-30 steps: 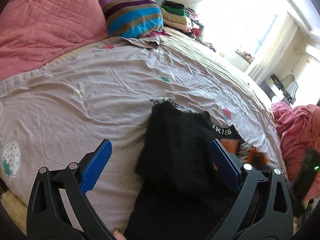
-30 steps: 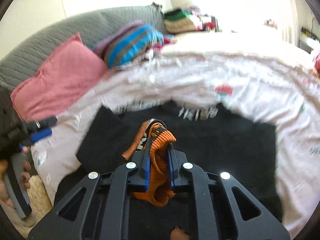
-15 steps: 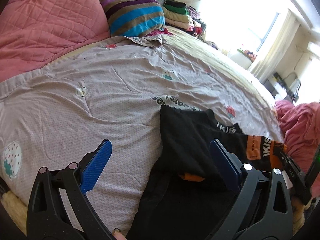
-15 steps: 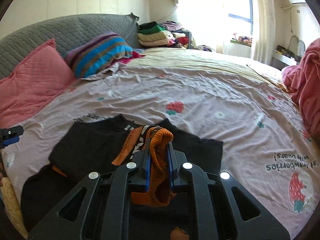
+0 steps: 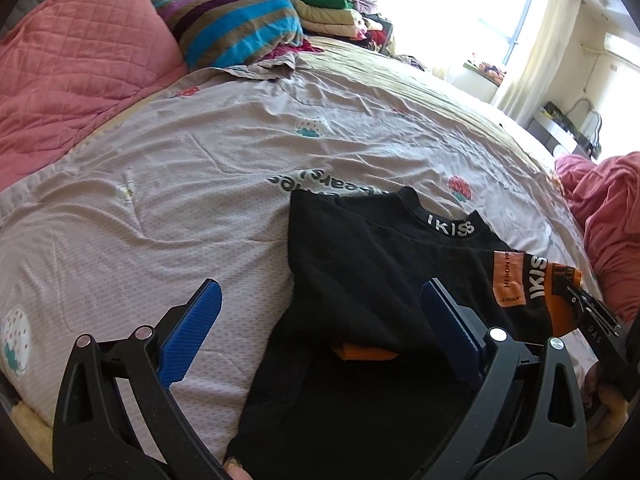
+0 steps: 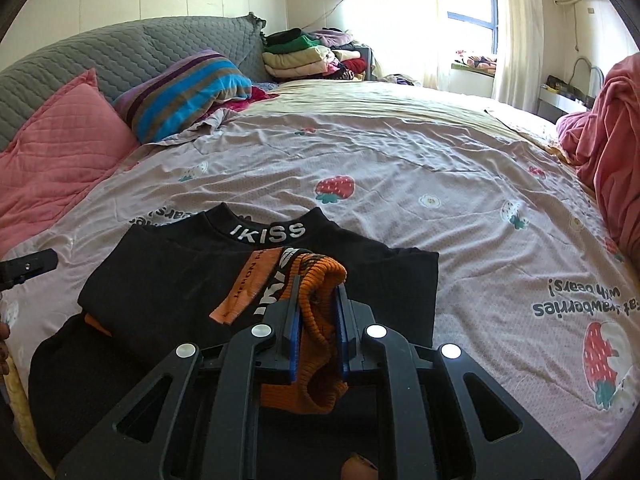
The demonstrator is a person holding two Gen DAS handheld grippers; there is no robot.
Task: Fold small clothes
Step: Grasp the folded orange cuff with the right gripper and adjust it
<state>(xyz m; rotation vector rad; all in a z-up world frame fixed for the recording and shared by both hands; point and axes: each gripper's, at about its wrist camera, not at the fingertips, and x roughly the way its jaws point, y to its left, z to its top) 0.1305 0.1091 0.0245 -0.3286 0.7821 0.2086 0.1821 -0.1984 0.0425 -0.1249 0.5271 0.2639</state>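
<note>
A small black top (image 6: 192, 280) with "IKISS" lettered in white on its collar lies on the near part of the bed, on the strawberry-print sheet (image 6: 440, 184), its collar pointing toward the middle of the bed. One sleeve is laid across its chest, and the orange ribbed cuff (image 6: 320, 276) at that sleeve's end is lifted off the cloth, pinched between the blue pads of the right gripper (image 6: 318, 300), whose jaws are closed down tight on the knit. The left gripper (image 5: 320, 304) hangs over the top's near left edge with its jaws spread wide and nothing between them; one blue pad is over bare sheet, the other over black fabric. A second orange cuff (image 5: 364, 352) peeks out from under a fold on the top's left side. Beyond the top, at the head of the bed, sit a pink quilted pillow (image 6: 56, 152) and a striped pillow (image 6: 188, 88) against a grey headboard (image 6: 120, 52), with a stack of folded clothes (image 6: 300, 56) past them. A pink blanket (image 6: 612, 132) is heaped well to the top's right.
</note>
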